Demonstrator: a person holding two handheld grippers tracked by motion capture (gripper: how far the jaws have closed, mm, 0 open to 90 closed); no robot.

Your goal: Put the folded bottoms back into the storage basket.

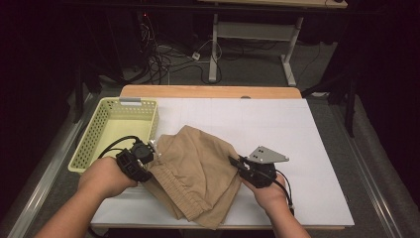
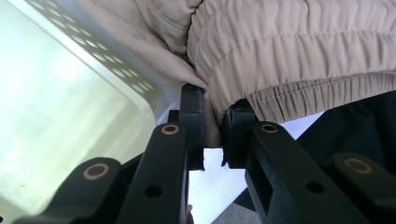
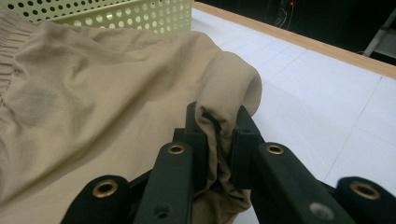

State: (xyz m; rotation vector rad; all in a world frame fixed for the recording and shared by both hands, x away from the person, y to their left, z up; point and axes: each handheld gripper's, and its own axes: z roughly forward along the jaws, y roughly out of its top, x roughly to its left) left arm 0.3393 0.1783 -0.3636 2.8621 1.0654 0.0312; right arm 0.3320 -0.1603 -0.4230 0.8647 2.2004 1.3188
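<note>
Left gripper [image 1: 148,152] pinches elastic waistband of tan shorts [image 1: 195,171] at their 9 o'clock edge, beside yellow basket [image 1: 94,144]. Right gripper [image 1: 236,162] clamps fabric fold at 3 o'clock edge. Shorts lie crumpled on white table [image 1: 307,148], centre-front.

My two forearms come in from the bottom of the high view, angled toward each other. My left hand [image 1: 106,176] sits at lower left, wrapped around the left gripper [image 1: 148,151], which points right. My right hand [image 1: 270,191] sits at lower right of centre, holding the right gripper [image 1: 234,161], which points up and left and carries a grey three-cornered plate on top. Both grippers' black jaws are pinched nearly together, each clamped on a fold of tan cloth [image 1: 195,171].
</note>
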